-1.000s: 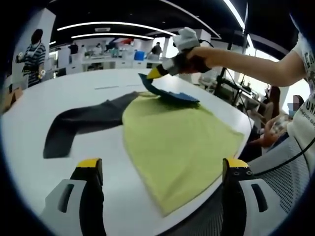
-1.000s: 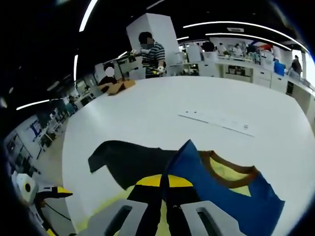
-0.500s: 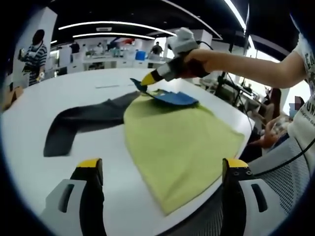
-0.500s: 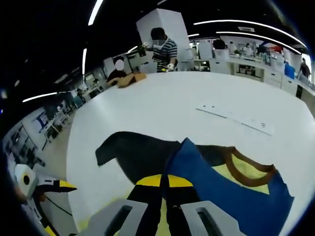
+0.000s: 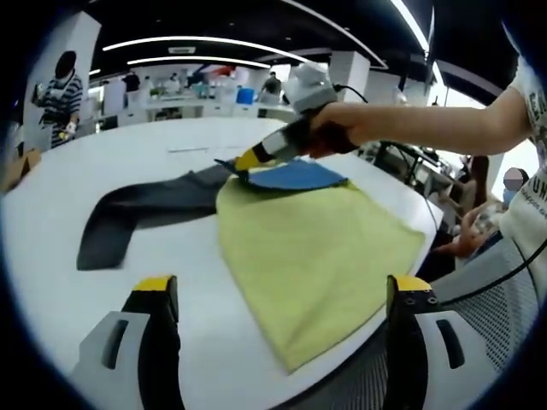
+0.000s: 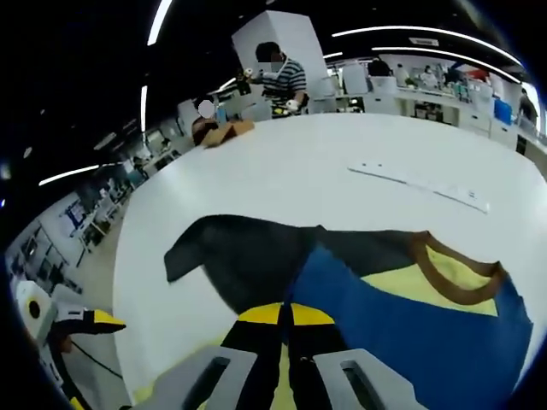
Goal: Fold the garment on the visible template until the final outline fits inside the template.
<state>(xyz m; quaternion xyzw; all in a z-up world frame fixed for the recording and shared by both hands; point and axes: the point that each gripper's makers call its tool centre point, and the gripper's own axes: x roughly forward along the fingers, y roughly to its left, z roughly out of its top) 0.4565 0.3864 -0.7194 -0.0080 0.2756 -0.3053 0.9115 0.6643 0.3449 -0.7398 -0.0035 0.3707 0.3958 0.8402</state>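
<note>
Garment (image 5: 316,248) on white table (image 5: 102,171), right tool (image 5: 244,162) pinching its blue flap (image 5: 295,175).

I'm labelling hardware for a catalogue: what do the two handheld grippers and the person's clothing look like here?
The left gripper has two black jaws with yellow tips on pale grey bases. The right gripper has a grey-white body, a black handle section, a yellow-tipped nose and a black cable trailing back. The person wears a white short-sleeved T-shirt with dark lettering.

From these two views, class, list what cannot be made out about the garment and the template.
- Template: no outline is visible on the white table in either view.
- Yellow body: whatever lies beneath it is hidden, left gripper view.
- Blue sleeve: cut off by the picture edge, right gripper view; the right claw covers the pinched edge.
</note>
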